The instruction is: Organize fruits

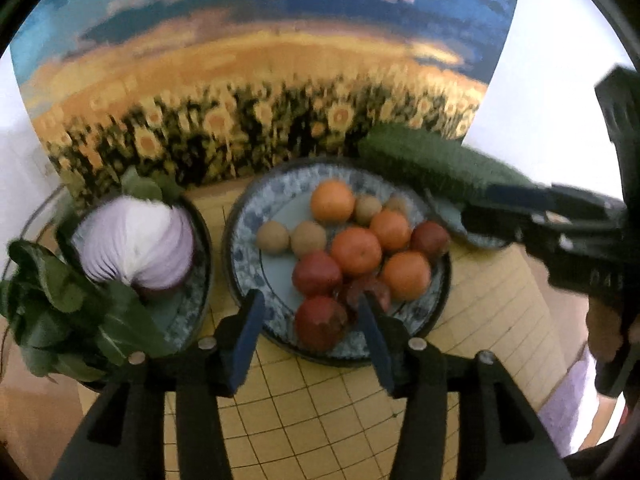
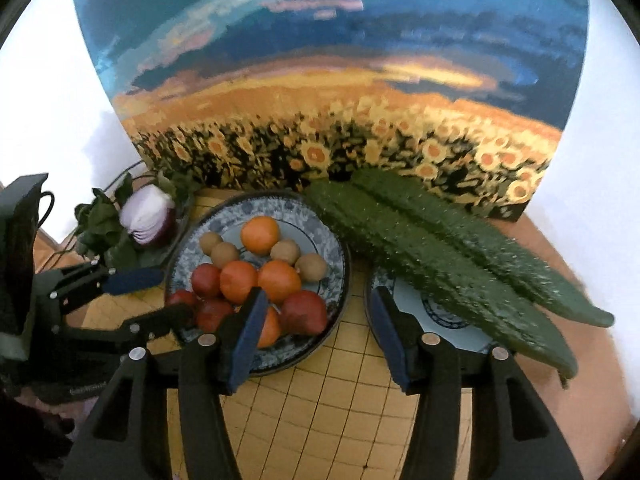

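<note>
A blue patterned plate [image 1: 244,240] [image 2: 320,224] in the middle holds several oranges [image 1: 355,251] [image 2: 260,235], red fruits [image 1: 317,274] [image 2: 304,312] and small brown fruits [image 1: 273,237] [image 2: 311,267]. My left gripper [image 1: 312,332] is open and empty, its fingers straddling the plate's near rim over a red fruit [image 1: 320,322]. My right gripper [image 2: 316,328] is open and empty, between the fruit plate and a plate [image 2: 440,320] bearing two cucumbers [image 2: 432,256]. The right gripper [image 1: 500,204] also shows at the right of the left wrist view.
A bowl [image 1: 192,292] on the left holds a halved purple cabbage [image 1: 136,240] [image 2: 146,216] and leafy greens [image 1: 60,312]. A sunflower picture [image 1: 256,80] [image 2: 328,80] stands behind. A yellow grid mat [image 1: 320,420] [image 2: 320,400] covers the table. The left gripper [image 2: 132,280] reaches in from the left.
</note>
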The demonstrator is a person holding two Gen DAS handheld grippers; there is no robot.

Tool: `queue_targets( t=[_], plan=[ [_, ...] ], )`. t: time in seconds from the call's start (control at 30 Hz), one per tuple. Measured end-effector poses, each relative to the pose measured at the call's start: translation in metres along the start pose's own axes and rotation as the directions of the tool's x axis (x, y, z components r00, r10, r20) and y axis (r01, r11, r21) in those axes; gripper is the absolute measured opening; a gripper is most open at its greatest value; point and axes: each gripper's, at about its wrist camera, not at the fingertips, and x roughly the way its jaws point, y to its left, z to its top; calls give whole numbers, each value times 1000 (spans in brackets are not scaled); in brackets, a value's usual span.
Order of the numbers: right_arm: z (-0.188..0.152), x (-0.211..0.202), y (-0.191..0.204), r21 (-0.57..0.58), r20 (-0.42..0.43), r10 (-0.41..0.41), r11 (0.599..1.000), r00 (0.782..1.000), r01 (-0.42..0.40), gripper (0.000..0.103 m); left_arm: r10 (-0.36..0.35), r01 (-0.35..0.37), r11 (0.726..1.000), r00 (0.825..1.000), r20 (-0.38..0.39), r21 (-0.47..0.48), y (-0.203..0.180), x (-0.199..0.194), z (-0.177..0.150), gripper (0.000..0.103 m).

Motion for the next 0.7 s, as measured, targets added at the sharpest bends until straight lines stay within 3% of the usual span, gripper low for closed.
queue_targets(
  t=[0.2, 0.43, 0.7],
  plan=[
    [-8, -37, 0, 41, 62, 53, 998, 997, -55, 61, 24, -25, 999, 998, 62, 21, -6, -24, 4, 61],
    [-19, -60, 16, 22, 91, 40, 999, 995, -42, 61, 79, -83, 995, 993, 84, 53, -10, -42, -2, 62],
    [-31, -88, 26, 36, 135, 18, 999, 991, -24, 61, 97, -112, 990, 982, 161, 90, -22, -85, -11, 62]
  ],
)
